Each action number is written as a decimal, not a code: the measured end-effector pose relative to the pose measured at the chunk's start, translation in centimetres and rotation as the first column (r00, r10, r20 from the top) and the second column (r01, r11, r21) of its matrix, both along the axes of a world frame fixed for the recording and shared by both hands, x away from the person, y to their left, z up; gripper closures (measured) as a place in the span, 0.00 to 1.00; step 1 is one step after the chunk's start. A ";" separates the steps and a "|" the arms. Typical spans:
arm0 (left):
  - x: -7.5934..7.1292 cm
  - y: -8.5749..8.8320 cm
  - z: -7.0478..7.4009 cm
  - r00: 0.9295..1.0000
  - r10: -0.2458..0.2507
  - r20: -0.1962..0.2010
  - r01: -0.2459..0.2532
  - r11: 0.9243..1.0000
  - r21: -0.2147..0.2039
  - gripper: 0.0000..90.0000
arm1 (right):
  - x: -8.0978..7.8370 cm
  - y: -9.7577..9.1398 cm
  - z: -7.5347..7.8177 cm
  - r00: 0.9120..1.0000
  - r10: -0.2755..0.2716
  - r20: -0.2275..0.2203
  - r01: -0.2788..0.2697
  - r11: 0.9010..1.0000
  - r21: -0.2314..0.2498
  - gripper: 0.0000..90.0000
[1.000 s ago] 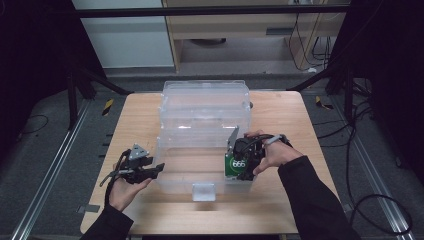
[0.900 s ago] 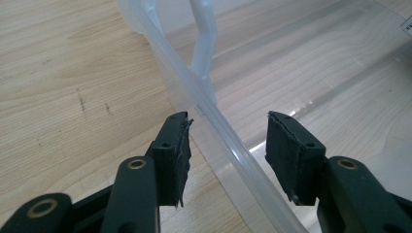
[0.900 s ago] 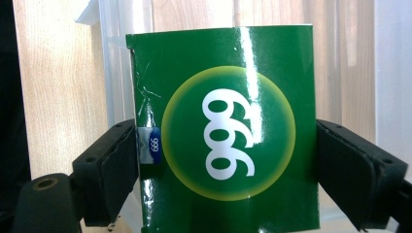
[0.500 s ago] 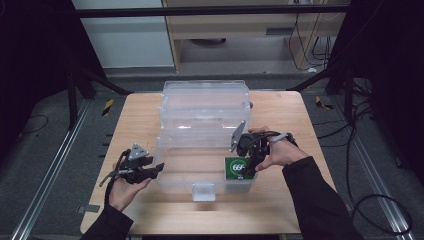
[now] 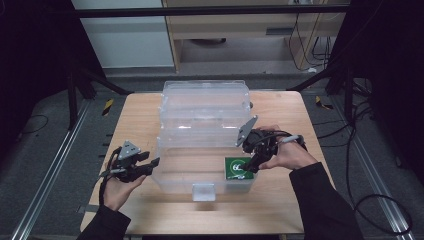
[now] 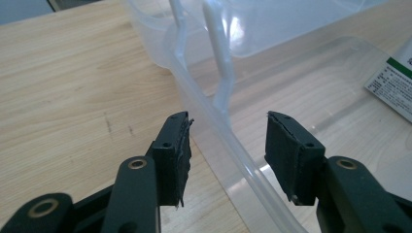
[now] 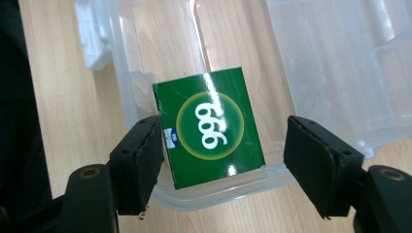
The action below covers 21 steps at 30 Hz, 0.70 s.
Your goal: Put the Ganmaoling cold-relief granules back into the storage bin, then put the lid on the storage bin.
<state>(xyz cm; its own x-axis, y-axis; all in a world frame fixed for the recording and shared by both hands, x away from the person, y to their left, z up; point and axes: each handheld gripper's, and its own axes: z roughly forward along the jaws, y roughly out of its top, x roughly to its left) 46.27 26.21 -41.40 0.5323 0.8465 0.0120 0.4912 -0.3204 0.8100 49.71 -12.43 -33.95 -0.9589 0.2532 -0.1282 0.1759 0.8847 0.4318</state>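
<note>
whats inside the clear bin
A green box marked 999 lies on the floor of the clear bin, in its corner nearest the right gripper. The rest of the floor looks bare. Anything under the box is hidden.

Bin wall point(image 6: 228, 145) between left tool point(image 6: 226, 145) jaws; tabletop point(image 5: 140, 115) leftward free

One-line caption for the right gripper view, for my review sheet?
Right gripper, jaws apart, above a green "999" box lying in the near corner of a clear plastic bin on a wooden table.
</note>
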 end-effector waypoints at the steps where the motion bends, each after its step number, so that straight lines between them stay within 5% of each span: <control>1: -0.1 0.2 0.2 1.000 0.005 0.004 -0.005 1.000 -0.005 0.56 | -0.1 0.0 0.1 1.000 0.001 0.000 -0.001 1.000 0.004 0.34; 11: -0.1 1.5 0.9 0.999 0.045 0.028 -0.044 0.999 -0.029 0.56 | -1.9 1.1 0.6 0.999 0.041 -0.011 -0.041 0.998 0.050 0.38; 21: 0.0 2.3 1.0 0.997 0.066 0.030 -0.065 0.997 -0.036 0.56 | -2.3 2.6 -0.2 0.998 0.054 -0.023 -0.053 0.998 0.039 0.42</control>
<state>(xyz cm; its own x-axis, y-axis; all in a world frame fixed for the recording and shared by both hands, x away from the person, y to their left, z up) 46.27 28.51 -40.39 0.4756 0.8796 -0.0025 0.4849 -0.2598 0.8351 47.41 -9.84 -34.12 -0.9740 0.2056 -0.0956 0.1395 0.8758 0.4621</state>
